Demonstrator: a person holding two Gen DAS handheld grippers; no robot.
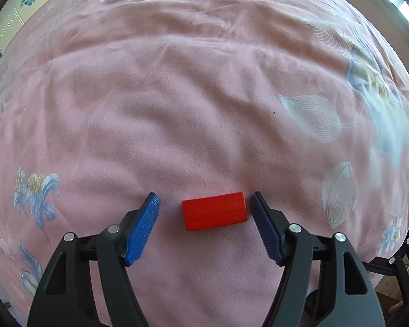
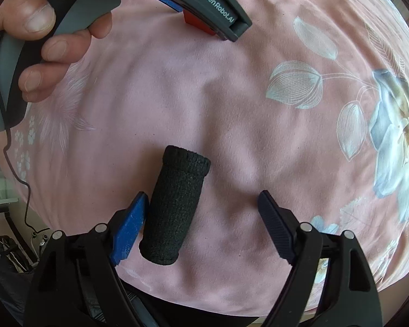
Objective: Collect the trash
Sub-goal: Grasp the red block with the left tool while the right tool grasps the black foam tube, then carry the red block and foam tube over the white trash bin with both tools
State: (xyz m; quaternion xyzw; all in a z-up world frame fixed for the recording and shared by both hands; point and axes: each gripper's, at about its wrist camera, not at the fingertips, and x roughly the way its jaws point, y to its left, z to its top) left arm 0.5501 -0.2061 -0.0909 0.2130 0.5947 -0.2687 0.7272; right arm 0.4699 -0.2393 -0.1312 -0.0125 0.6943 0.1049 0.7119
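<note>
- Pink bedding with a pale blue and white flower print covers the bed and fills both wrist views; it lies in soft wrinkles.
- The left gripper points down at the bed, its blue pads spread.
- A red block lies flat on the bedding between those pads. The right-hand pad sits just beside its end, possibly touching; a clear gap separates the other pad from it, so the block is not pinched.
- The right gripper also points down with its jaws spread.
- A black knitted tube lies on the bedding between its pads, close against the blue pad at picture left and well apart from the dark pad.
- In the right wrist view, a hand grips the left gripper's handle at upper left, with the red block partly hidden under that tool.
</note>
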